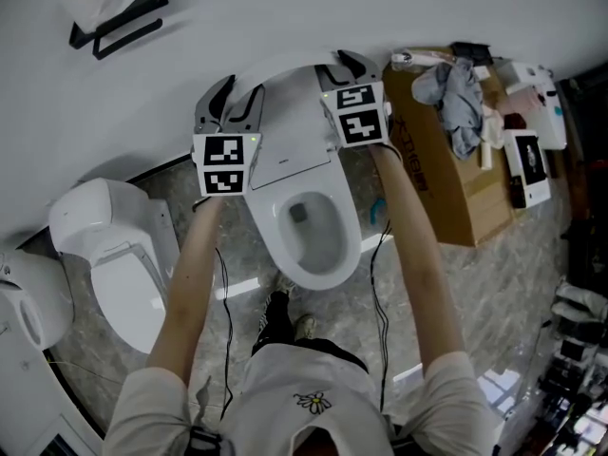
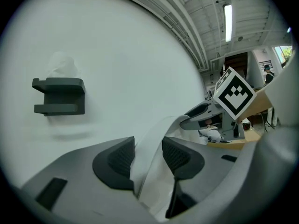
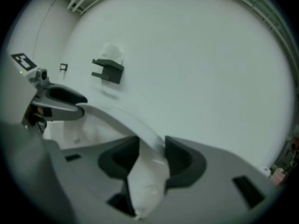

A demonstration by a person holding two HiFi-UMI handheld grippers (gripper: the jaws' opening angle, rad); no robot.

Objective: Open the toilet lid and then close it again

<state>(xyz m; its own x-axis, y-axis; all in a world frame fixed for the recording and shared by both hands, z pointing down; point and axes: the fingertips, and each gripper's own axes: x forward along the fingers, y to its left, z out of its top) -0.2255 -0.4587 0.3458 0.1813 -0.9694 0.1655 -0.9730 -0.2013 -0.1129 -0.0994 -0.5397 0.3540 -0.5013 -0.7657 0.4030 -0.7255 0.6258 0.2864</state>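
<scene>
Toilet lid (image 1: 285, 93) up, another toilet (image 1: 119, 255) left, cardboard box (image 1: 442, 179) right

A mock bathroom inside a workshop hall is shown: a toilet (image 1: 306, 231) and a second toilet (image 1: 119, 264) are set side by side on a marbled floor (image 1: 513, 283) against a wall (image 1: 285, 17) fitted with a tissue holder (image 1: 114, 22), beside a cluttered cardboard box (image 1: 442, 188), under an industrial ceiling (image 2: 205, 13) with a tube light (image 2: 228, 22).

A pale short-sleeved T-shirt (image 1: 285, 373) with a small daisy print (image 1: 313, 403). Thin black cables (image 1: 226, 293) run from the grey left hand-held gripper (image 1: 242, 91) and right hand-held gripper (image 1: 351, 62), each bearing a black-and-white marker cube (image 1: 226, 164).
</scene>
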